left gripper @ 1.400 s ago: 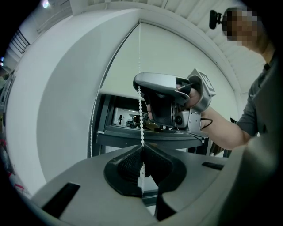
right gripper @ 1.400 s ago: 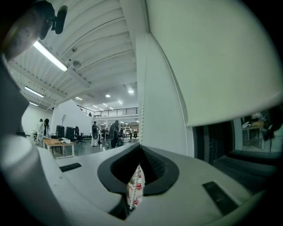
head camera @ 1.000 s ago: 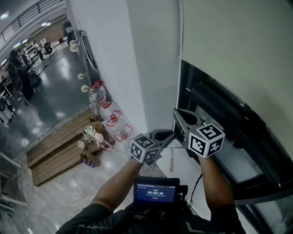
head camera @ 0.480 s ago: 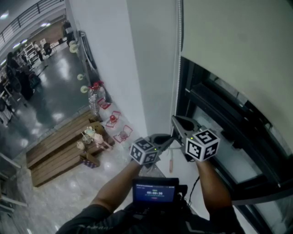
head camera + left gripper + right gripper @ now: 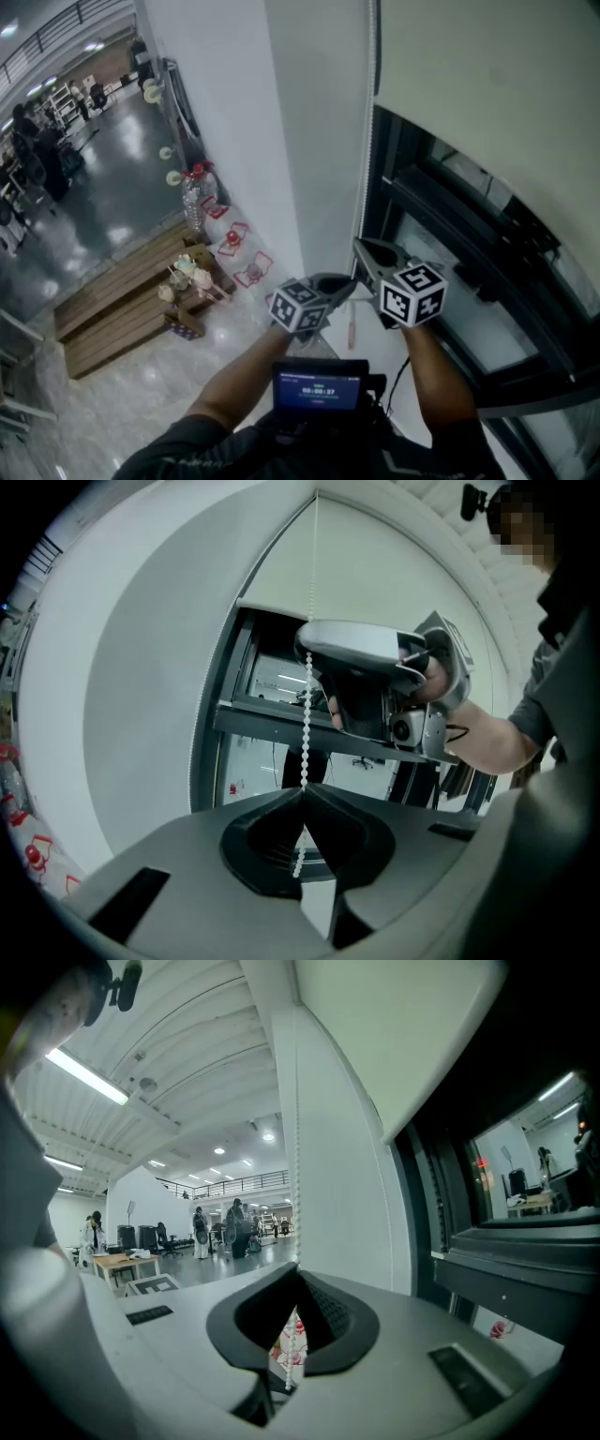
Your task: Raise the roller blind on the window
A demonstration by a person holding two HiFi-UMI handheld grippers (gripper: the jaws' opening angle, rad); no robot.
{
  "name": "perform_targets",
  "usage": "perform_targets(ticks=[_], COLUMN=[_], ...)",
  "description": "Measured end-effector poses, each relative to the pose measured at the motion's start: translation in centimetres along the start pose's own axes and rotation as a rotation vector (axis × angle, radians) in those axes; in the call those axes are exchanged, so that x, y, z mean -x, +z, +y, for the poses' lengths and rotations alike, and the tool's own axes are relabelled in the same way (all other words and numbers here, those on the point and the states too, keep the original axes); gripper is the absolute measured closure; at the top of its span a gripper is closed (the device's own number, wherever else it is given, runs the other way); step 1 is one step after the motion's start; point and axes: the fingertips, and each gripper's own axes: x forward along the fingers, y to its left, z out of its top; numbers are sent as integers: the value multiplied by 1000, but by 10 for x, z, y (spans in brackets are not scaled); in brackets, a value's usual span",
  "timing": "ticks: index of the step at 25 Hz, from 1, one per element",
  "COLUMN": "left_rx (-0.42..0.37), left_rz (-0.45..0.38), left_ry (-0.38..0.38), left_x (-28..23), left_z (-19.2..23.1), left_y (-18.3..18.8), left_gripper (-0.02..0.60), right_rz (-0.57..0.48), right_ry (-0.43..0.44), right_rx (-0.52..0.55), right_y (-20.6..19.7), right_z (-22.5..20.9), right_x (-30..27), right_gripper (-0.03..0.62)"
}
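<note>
Cream roller blind [image 5: 487, 84] partly covered dark-framed window [image 5: 450, 220], white bead chain [image 5: 367, 131] hung beside smooth white pillar [image 5: 281, 141], left gripper [image 5: 303, 792] and right gripper [image 5: 298, 1272] both clamped on it, wooden pallets [image 5: 122, 314] lay on glossy floor [image 5: 112, 187]

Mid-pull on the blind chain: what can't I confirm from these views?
- Roller above the roller blind: cut off by the top edge in all views.
- Lower loop of the bead chain, below the left tongs: hidden by the tongs' own body; in the head view, by the marker cubes.
- Whether the right tongs pinch the same strand as the left: chain too thin in the head view.
</note>
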Motion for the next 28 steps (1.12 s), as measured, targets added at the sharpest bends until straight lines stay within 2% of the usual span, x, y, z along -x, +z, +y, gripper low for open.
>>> perform_targets(ticks=[3,8,11,17,23,27,28], left_rx=[15,4,43,101,64,2,-10], left_rz=[1,29,38,-53,-80,-43,-32], left_ry=[0,45,79,130,81,11,-3], left_x=[1,7,17,55,82,87,88], left_z=[2,15,27,47,35,16,12], left_y=[-2,-4,0,33,66,70,71], left_gripper=[575,571,526,522,512,510,464], right_rz=[-6,-11,-10,-16,-23,-30,-31], right_ry=[-5,-12,-15,-19,-18,-20,-20], right_rx=[-7,-31,-36,-39,-51,-64,-64], right_y=[-2,-2,-2,-1,0,-3,-3], right_z=[0,-5,-6,-7,-10,-9,-9], right_x=[1,4,4,5,5,5,5], right_gripper=[594,594,594,594,594,594,594])
